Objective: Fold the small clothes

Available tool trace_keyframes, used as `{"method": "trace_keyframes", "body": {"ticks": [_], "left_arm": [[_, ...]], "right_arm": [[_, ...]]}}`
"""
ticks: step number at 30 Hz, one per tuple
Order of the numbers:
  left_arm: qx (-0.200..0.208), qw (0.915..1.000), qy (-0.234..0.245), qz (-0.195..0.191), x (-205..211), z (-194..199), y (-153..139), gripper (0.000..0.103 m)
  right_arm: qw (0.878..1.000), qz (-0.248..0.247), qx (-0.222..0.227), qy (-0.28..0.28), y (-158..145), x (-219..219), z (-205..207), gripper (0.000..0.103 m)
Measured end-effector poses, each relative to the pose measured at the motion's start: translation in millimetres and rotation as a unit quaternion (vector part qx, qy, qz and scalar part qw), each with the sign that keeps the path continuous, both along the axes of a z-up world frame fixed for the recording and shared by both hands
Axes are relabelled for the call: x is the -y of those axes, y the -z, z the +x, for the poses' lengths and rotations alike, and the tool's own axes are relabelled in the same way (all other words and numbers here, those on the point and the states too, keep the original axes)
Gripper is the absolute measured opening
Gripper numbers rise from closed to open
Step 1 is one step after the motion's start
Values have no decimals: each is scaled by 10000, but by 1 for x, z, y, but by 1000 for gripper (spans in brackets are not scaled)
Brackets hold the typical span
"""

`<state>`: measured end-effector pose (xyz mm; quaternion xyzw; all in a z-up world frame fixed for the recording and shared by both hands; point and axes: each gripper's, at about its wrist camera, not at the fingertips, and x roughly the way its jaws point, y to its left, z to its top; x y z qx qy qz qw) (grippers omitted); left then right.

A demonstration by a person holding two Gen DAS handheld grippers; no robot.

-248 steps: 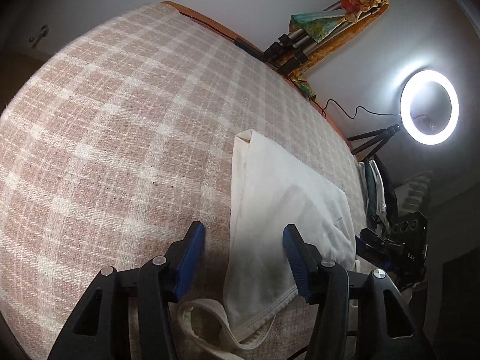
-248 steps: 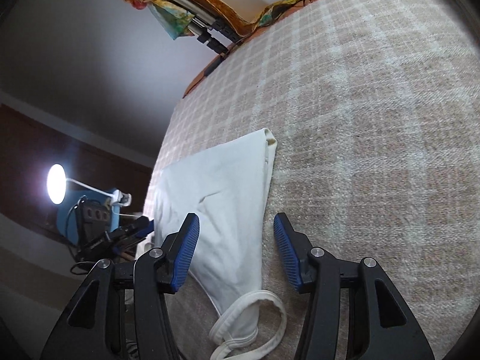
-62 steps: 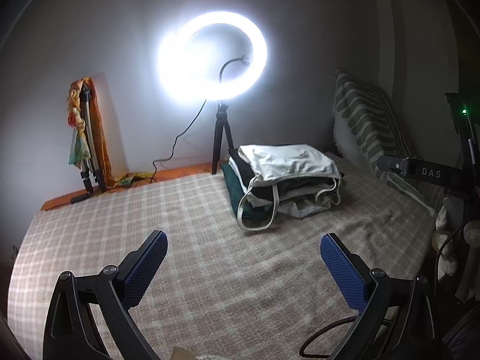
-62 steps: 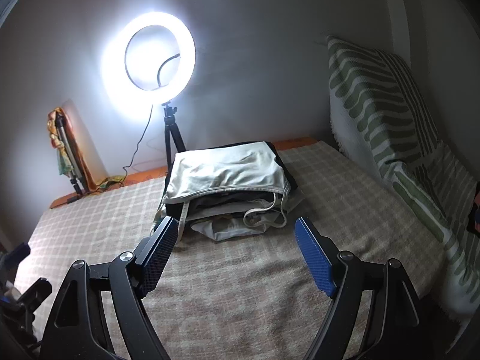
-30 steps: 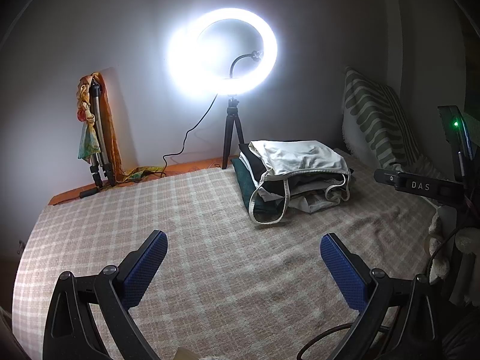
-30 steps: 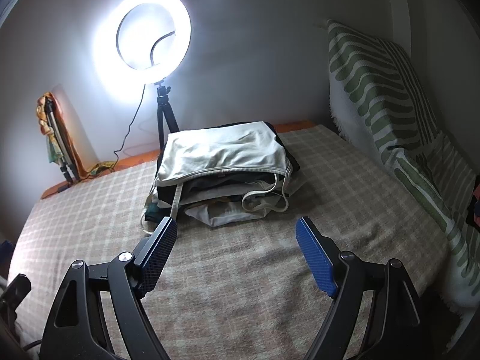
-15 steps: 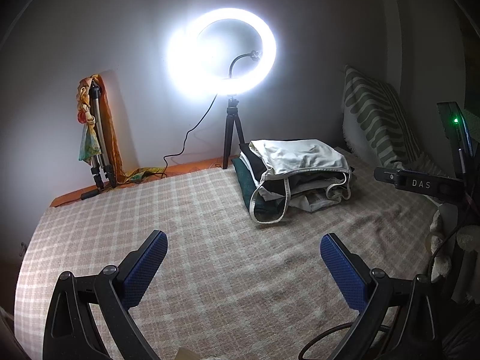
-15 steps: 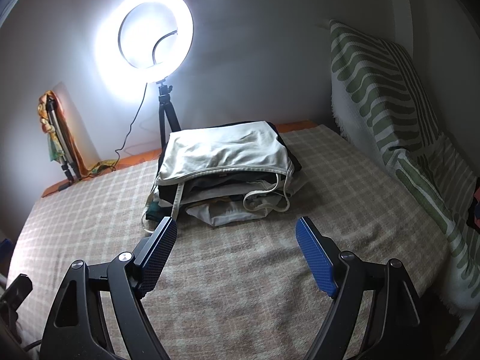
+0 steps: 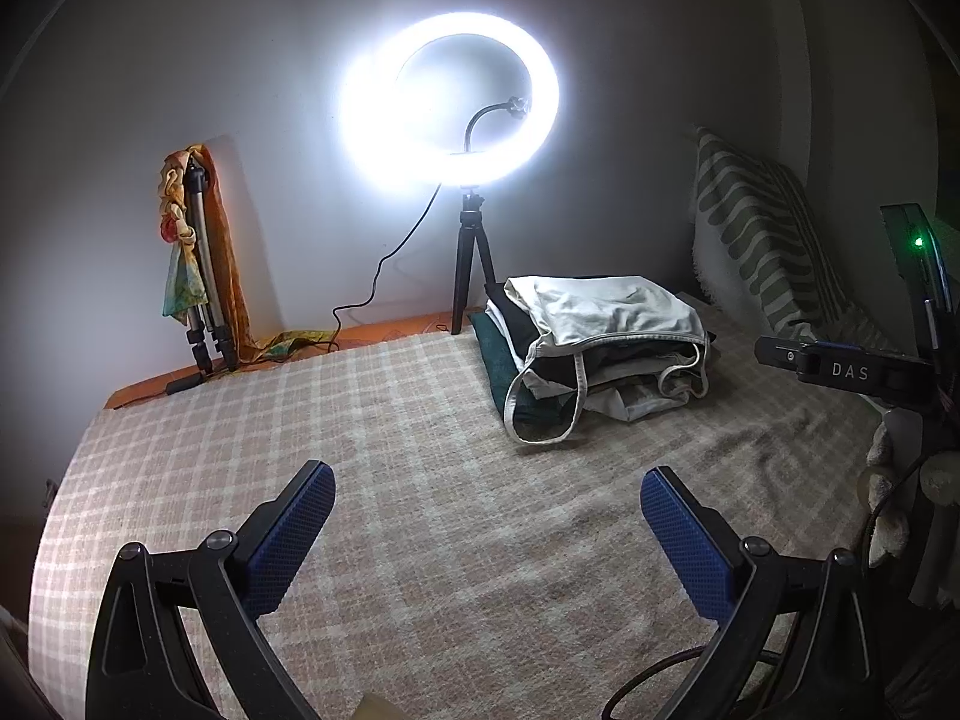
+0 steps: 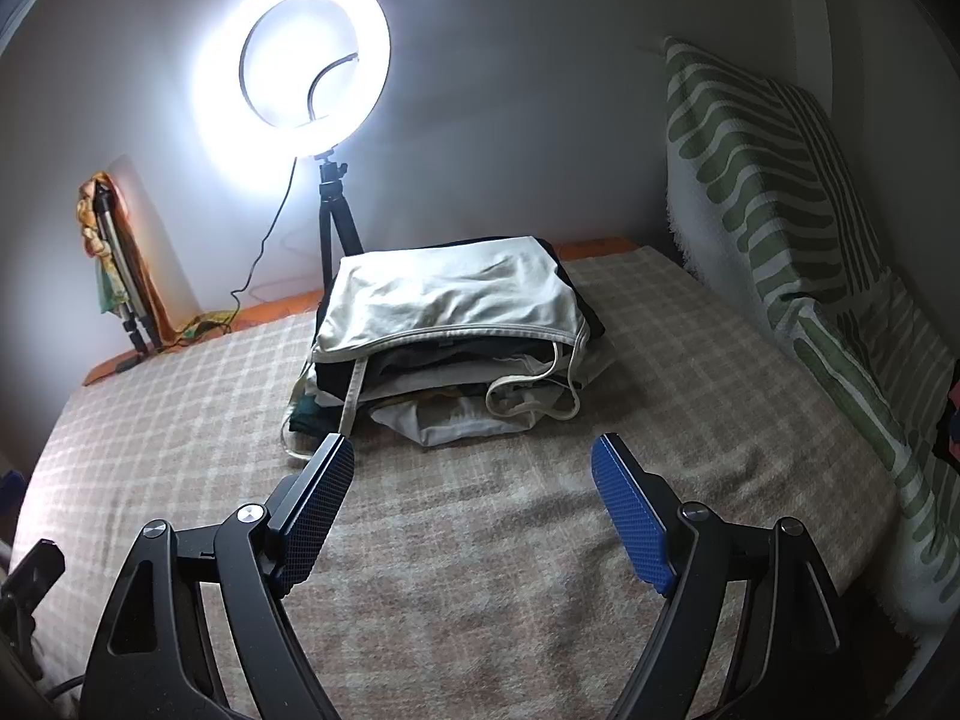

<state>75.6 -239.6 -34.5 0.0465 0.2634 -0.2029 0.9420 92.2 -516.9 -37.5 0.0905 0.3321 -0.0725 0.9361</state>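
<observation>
Both grippers hang above a bed covered in a pink-and-cream checked woven blanket (image 9: 420, 480), angled down toward it. Left gripper (image 9: 486, 516): black frame, blue textured pads, jaws spread wide, nothing between them but bare blanket. Right gripper (image 10: 471, 498): same build, jaws likewise spread wide and empty, its left pad tip overlapping a loose strap in the view; contact cannot be told. The stack of folded small clothes (image 9: 600, 348) sits toward the far side of the bed, near the wall, well apart from the left gripper and closer to the right one. Top of the stack is a cream-white top with piped edging (image 10: 450, 300); dark and pale garments lie beneath it, a dark green piece at the bottom left. Two cream straps droop over the front of the stack onto the blanket. Behind the stack stands a lit white ring light on a black tripod (image 9: 450, 102), cable trailing left. A folded silver tripod draped with orange and patterned cloth (image 9: 198, 264) leans against the wall at far left. A green-and-white striped cushion (image 10: 780, 192) leans at right.
</observation>
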Motion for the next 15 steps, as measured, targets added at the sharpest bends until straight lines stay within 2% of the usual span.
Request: {"method": "trace_keyframes", "body": {"ticks": [9, 15], "left_arm": [[146, 9998, 18, 100, 4, -2, 1, 103], [97, 9999, 43, 84, 7, -2, 2, 103]], "right_arm": [[10000, 0, -8, -4, 0, 0, 0, 82], [10000, 4, -10, 11, 0, -1, -1, 82]]}}
